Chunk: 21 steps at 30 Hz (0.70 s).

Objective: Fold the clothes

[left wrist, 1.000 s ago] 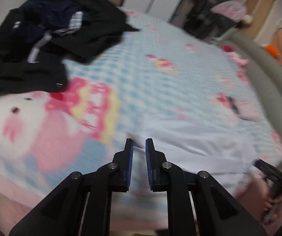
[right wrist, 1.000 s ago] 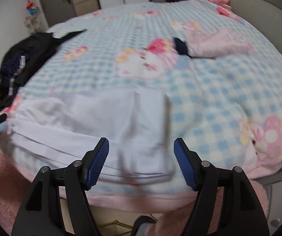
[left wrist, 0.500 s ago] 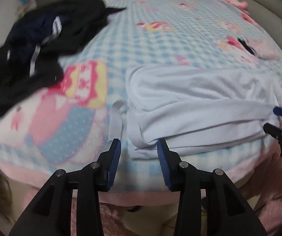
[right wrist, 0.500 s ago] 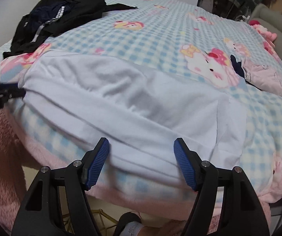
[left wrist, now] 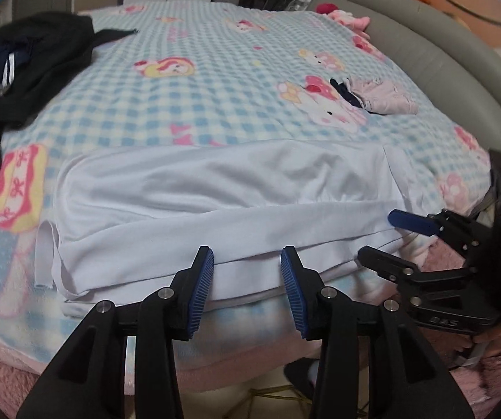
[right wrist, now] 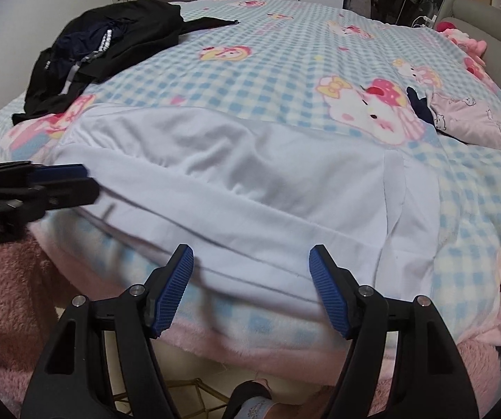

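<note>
1. White garment (left wrist: 222,188) is lying partly folded along the near edge of the bed (left wrist: 250,70), on the blue checked cartoon blanket (right wrist: 285,70), long side running left to right.
2. My left gripper (left wrist: 247,262) is at the near hem with jaws released, nothing between them.
3. My right gripper (right wrist: 250,262) is at the same hem further right, jaws spread wide, nothing gripped either.
4. In the right wrist view I can see the left gripper's blue fingertips (right wrist: 58,173) poking in at the left end of the fabric. It's blurry there, so I can't say whether they touch it.
5. Dark clothes pile (right wrist: 107,45) sits at the far left of the bed, well apart from the white piece.
6. Small pink garment (right wrist: 473,122) with something navy beside it lies over on the right.
</note>
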Each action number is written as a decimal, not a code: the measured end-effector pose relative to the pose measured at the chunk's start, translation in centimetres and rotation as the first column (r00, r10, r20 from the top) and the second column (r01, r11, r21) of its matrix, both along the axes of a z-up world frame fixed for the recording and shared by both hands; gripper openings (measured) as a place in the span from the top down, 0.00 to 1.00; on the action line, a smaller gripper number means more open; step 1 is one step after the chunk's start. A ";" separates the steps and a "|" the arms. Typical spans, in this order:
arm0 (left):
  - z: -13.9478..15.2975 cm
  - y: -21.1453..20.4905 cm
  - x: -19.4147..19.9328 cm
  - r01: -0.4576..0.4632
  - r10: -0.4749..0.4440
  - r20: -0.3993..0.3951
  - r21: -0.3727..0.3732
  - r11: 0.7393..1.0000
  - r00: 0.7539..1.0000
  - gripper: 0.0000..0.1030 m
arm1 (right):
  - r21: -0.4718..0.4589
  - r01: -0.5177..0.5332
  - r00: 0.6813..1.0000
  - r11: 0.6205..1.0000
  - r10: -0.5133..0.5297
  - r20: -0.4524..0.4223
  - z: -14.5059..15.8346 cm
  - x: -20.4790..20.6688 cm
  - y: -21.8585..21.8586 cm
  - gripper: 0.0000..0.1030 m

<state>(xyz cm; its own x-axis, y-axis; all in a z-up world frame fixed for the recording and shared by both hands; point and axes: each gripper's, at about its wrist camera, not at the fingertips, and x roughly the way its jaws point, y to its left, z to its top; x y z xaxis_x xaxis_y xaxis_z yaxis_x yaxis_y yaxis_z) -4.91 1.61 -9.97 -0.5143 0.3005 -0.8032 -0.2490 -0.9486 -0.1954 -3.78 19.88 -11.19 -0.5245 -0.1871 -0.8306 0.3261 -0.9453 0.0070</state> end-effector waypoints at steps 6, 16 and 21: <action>0.0 2.4 -1.0 0.010 -0.018 -0.039 -0.206 0.979 0.999 0.57 | 0.015 0.013 1.000 1.000 -0.012 -0.016 0.5 -0.8 0.2 0.30; 0.7 4.2 -2.1 0.045 -0.078 -0.122 -0.251 0.967 0.989 0.88 | -0.035 0.048 0.999 0.998 -0.047 0.022 0.1 -0.9 0.8 0.30; 0.5 3.5 -1.0 0.061 -0.083 -0.108 -0.191 0.980 0.991 0.97 | -0.078 0.069 0.997 0.995 -0.067 0.033 0.7 -0.9 1.6 0.30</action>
